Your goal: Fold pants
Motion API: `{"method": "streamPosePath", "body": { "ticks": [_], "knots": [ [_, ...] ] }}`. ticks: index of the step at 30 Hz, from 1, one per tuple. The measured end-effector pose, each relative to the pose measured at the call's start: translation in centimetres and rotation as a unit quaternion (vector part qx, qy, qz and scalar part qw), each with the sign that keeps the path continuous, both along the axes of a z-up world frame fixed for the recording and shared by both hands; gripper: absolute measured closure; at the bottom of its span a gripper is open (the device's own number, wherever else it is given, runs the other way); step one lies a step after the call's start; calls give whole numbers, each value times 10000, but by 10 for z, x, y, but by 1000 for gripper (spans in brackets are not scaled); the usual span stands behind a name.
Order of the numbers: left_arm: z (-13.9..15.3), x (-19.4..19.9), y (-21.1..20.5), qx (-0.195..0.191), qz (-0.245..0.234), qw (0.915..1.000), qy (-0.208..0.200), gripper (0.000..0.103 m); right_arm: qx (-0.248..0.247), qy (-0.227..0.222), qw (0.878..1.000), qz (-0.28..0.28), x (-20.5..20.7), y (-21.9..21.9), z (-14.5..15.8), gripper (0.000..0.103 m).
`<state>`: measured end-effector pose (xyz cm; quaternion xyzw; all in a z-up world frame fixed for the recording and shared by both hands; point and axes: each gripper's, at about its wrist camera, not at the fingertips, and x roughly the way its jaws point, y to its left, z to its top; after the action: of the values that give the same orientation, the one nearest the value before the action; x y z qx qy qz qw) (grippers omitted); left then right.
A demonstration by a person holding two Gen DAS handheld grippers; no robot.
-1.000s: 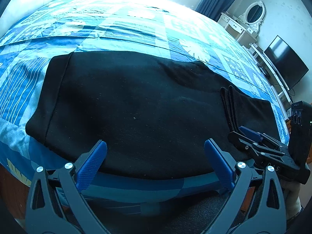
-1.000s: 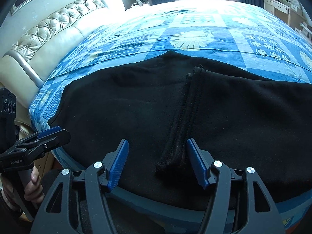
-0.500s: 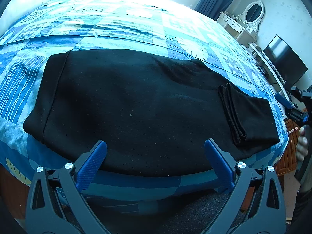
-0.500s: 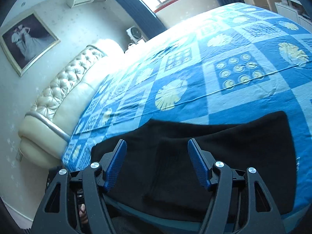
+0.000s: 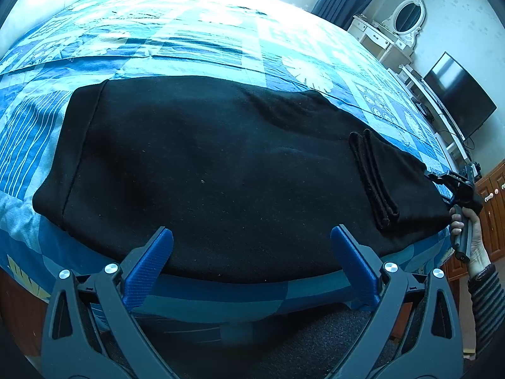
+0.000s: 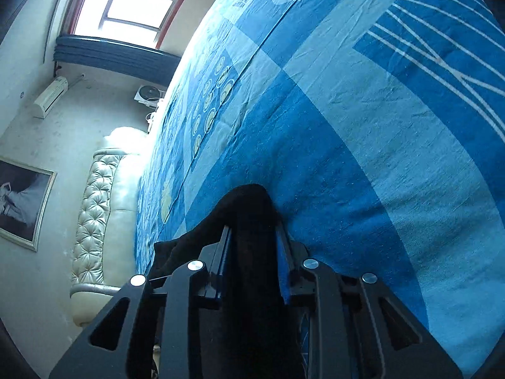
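Right gripper (image 6: 252, 233) is clamped on a black fold of the pants (image 5: 221, 170), fabric bunched btwn its fingers w/ blue bedspread (image 6: 378, 126) just beyond. Left gripper (image 5: 252, 249) has jaws spread wide, holding nothing, hovering at the near edge of the bed over the pants' lower hem. Pants lie flat across the bedspread, waistband to the left, leg cuffs (image 5: 372, 177) folded over at right, doubled ribbed edge showing. Right hand (image 5: 467, 237) grips its tool handle at the pants' far right corner. Bkgd: TV (image 5: 457, 94), vanity mirror (image 5: 407, 15), tufted headboard (image 6: 94, 221), window (image 6: 132, 3).
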<state>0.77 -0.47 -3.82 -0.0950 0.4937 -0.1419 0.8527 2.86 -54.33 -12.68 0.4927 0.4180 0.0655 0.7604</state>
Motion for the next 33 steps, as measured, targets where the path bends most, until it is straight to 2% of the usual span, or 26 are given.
{"method": "streamPosePath", "body": {
  "ticks": [4,21,24,26,29,33],
  "knots": [
    [0,-1,-2,-10,-50,10000,0,3,130,-97,9999,8,-3,1,-4,84],
    [0,1,2,58,57,10000,-10,3,181,-108,9998,0,-2,3,-3,82],
    [0,1,2,105,52,9999,-16,3,478,-133,9987,-75,-8,-5,-4,75],
    [0,1,2,138,46,9999,-23,3,616,-144,9979,-99,-15,-5,1,63],
    [1,0,2,168,30,9998,-49,3,558,-229,9981,85,-29,0,11,48],
    [1,0,0,150,16,9999,-43,3,470,-204,9983,289,-51,12,19,45]
  ]
}}
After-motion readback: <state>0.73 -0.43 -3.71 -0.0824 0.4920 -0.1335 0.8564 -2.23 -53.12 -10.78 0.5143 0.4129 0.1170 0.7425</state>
